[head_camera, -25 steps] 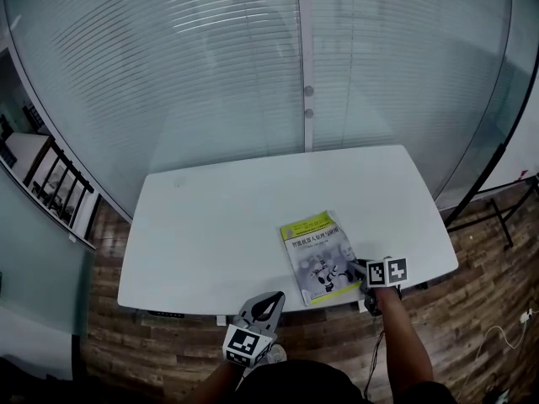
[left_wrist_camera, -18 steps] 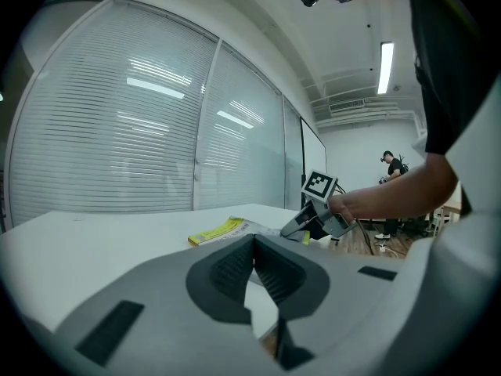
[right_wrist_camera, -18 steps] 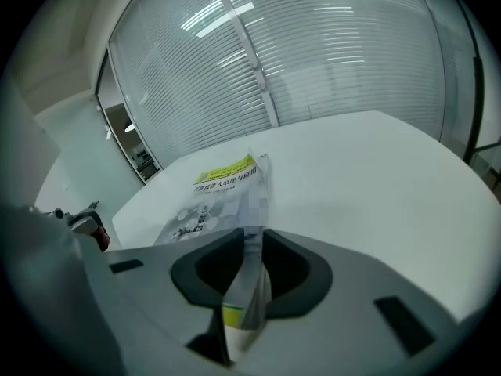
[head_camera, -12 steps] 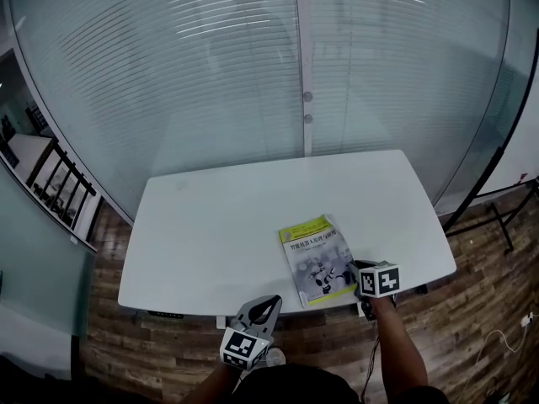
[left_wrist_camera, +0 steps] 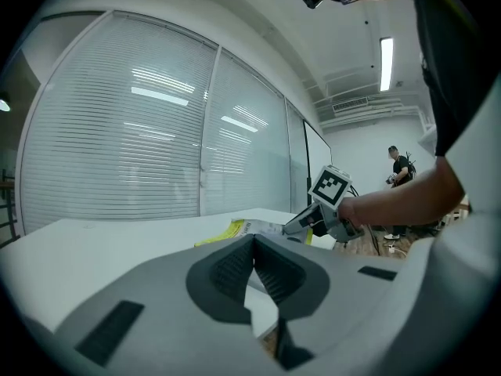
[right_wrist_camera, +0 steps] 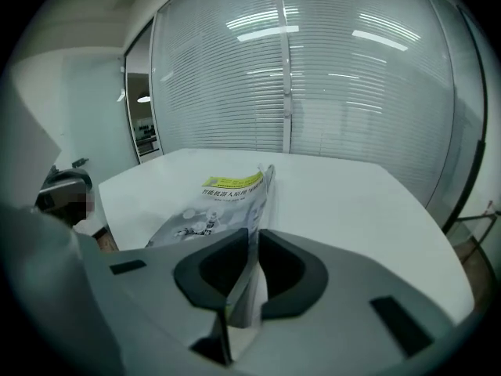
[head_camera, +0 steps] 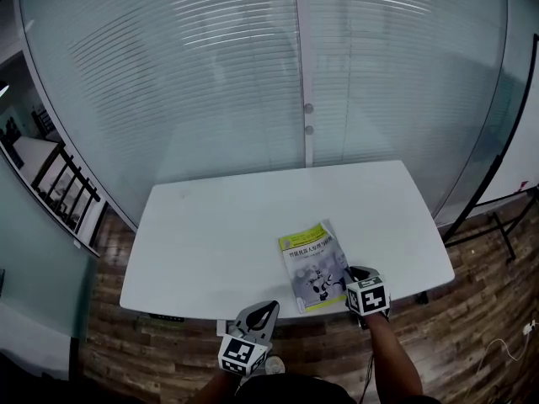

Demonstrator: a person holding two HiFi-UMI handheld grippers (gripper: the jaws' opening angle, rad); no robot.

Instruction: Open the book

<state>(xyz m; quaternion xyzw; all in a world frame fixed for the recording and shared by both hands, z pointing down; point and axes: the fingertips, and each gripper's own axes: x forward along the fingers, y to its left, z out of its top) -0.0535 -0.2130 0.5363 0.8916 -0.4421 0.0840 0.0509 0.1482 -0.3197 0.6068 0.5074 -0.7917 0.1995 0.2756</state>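
Yellow-and-grey paperback book (head_camera: 313, 263) at the white table's (head_camera: 210, 225) near edge: grey right gripper's (right_wrist_camera: 254, 241) jaws, just closing, pinch its raised cover, so opening is judged begun; grey left gripper (left_wrist_camera: 254, 245) is closed and empty.

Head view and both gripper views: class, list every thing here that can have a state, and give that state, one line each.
book: lying on the table, front cover partly lifted, not yet opened out.
right claw: shut on the book's cover; its jaws have just been closing.
left claw: shut, empty, at the table's near edge.
blinds: lowered.
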